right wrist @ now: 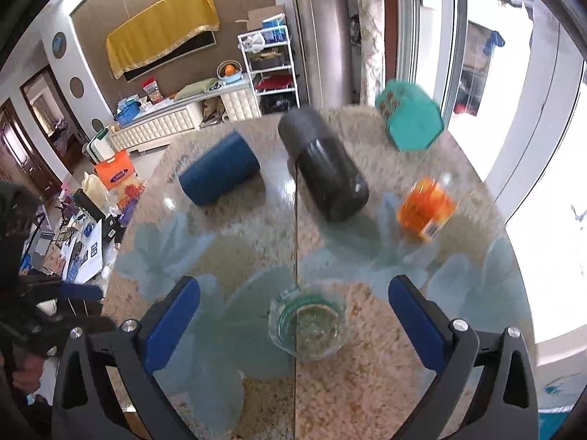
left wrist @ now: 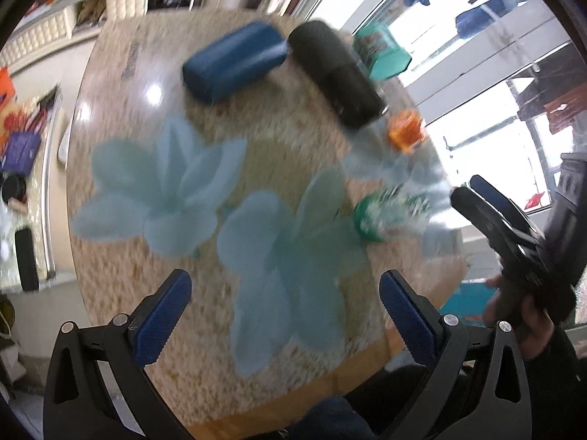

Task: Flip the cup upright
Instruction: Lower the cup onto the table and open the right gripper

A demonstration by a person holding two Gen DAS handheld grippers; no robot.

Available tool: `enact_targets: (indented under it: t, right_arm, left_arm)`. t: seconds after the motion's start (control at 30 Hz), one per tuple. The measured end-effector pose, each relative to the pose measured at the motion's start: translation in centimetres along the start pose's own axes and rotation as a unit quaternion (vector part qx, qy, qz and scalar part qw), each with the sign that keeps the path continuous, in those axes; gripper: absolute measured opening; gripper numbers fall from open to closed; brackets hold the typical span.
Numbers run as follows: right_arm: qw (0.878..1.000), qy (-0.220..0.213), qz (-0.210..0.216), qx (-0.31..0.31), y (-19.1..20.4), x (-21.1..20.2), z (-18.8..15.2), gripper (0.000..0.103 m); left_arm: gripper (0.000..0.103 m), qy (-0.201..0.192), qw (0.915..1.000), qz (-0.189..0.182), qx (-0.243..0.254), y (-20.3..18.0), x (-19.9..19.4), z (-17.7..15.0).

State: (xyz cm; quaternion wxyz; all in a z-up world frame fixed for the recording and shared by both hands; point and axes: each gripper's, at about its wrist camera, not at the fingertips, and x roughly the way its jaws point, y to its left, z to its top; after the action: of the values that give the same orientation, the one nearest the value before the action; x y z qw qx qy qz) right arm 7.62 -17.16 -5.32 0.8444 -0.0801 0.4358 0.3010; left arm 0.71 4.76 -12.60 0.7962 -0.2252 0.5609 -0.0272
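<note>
The cup (right wrist: pixel 307 321) is clear glass with green print around it, standing mouth-up on the desk (right wrist: pixel 385 385) between the spread fingers of the right tool (right wrist: pixel 293 315), which is released and holds nothing. In the left wrist view it shows blurred near the desk's right edge (left wrist: pixel 389 216). The left tool (left wrist: pixel 284 315) is also released and empty. Farther back lie a blue case (right wrist: pixel 220 170), a black cylinder (right wrist: pixel 323 168), an orange jar (right wrist: pixel 425 209) and a teal box (right wrist: pixel 409 119).
</note>
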Motion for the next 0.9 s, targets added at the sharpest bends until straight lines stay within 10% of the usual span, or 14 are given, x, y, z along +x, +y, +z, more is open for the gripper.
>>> enact_targets:
  t: [0.4,0.9]
  right_arm:
    - [0.998,-0.047,0.028,-0.017,-1.2,-6.7,4.7,0.103]
    - [0.997,-0.040,0.068,-0.016,-4.6,-6.9,5.1,0.103]
  left_arm:
    - [0.103,-0.105,0.9903,0.040,0.081,-6.7,-3.9,5.6]
    - [0.103,-0.167,0.9802,0.074,0.077,-13.9,-7.5,4.7]
